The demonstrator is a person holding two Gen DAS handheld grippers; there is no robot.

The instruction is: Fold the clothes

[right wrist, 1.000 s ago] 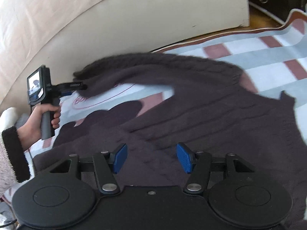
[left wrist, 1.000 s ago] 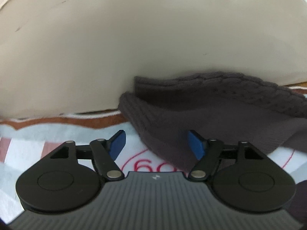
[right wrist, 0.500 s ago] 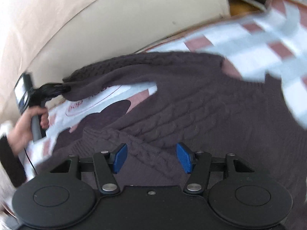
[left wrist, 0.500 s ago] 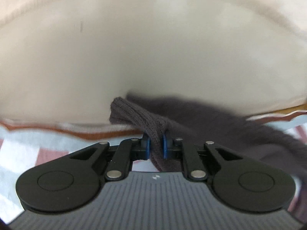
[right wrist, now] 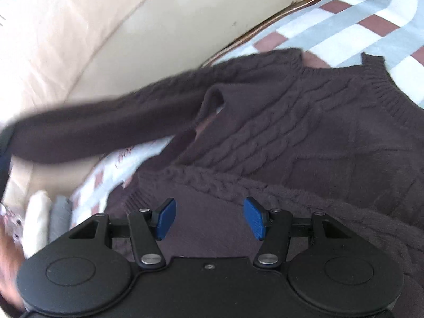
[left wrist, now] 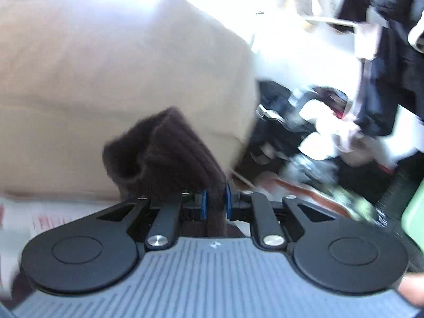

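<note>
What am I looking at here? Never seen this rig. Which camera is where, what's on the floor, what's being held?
No robot arm: a person carries a handheld two-finger gripper in each hand, each with a fisheye camera looking forward along its blue-padded fingers.

The left wrist view shows the left gripper shut on the ribbed cuff of the sweater sleeve, lifted, with a beige sofa behind it. That picture is motion-blurred.

The right wrist view shows the right gripper open, holding nothing, above the dark brown cable-knit sweater. The sweater lies spread on a checked rug. The raised sleeve stretches across towards the left edge of this view.
</note>
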